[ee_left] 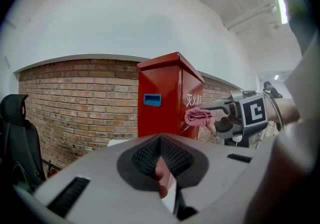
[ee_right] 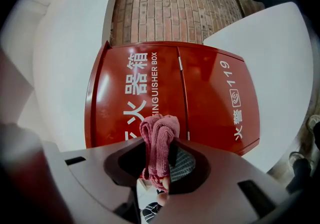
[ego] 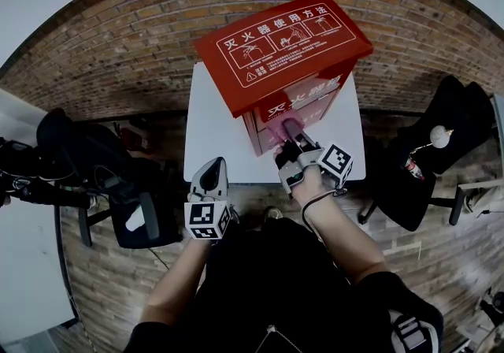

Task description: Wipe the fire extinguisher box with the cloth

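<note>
The red fire extinguisher box (ego: 283, 44) stands on a white table (ego: 213, 131), its sloped lid printed with white instructions. My right gripper (ego: 290, 132) is shut on a folded pink cloth (ego: 277, 134) and holds it at the lower front face of the box. In the right gripper view the cloth (ee_right: 159, 140) sticks out of the jaws of the right gripper (ee_right: 159, 160), with the box front (ee_right: 200, 93) right behind it. The left gripper view shows the cloth (ee_left: 198, 117) at the box's (ee_left: 165, 98) front edge. My left gripper (ego: 213, 173) hangs at the table's near edge, shut and empty (ee_left: 161, 160).
Black office chairs stand left (ego: 118, 186) and right (ego: 425, 154) of the table. A brick wall (ego: 118, 36) runs behind the box, and the floor (ego: 409, 241) is brick too. A white table edge (ego: 24, 265) lies at the far left.
</note>
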`<state>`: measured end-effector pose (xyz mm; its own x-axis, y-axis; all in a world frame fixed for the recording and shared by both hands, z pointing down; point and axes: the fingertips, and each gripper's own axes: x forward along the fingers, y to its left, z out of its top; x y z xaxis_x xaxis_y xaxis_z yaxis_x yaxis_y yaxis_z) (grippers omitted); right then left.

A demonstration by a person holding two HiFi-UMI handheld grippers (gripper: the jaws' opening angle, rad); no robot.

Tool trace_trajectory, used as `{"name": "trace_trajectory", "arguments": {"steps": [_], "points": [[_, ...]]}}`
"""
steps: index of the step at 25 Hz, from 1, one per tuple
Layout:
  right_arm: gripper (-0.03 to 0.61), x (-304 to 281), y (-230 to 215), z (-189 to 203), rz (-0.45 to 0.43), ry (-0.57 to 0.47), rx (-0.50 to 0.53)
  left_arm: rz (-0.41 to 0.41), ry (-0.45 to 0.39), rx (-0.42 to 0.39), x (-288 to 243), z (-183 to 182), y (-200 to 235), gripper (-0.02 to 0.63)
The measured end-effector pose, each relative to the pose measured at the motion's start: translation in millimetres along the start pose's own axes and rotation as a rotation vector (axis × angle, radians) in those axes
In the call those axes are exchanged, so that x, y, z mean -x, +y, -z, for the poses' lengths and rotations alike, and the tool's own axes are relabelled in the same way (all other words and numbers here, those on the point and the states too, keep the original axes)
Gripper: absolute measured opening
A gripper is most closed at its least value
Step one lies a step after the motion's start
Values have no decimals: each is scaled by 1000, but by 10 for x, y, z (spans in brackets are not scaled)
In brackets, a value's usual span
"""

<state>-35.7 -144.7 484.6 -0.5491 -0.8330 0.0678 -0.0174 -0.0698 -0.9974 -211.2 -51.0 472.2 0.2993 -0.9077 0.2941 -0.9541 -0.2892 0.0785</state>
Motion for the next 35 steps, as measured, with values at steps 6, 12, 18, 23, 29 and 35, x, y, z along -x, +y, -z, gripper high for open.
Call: {"name": "trace_trajectory", "arguments": {"steps": [6, 12, 18, 23, 29, 35], "points": [[107, 28, 309, 8, -60, -10, 13, 0, 2, 1, 13, 5, -7, 28], [106, 45, 531, 12, -97, -14, 21, 5, 0, -3, 29, -2, -13, 28], [107, 60, 732, 32, -129, -18, 27, 1, 0, -7, 57, -6, 0, 28], [107, 66, 898, 53, -161, -21, 32, -4, 0, -7, 88, -5, 15, 28], [107, 83, 1083, 67, -214, -17, 27, -16, 7, -13, 135, -21, 30, 28], [107, 95, 1298, 89, -286, -9, 25, -25, 13, -15, 194, -9, 71, 28]]}}
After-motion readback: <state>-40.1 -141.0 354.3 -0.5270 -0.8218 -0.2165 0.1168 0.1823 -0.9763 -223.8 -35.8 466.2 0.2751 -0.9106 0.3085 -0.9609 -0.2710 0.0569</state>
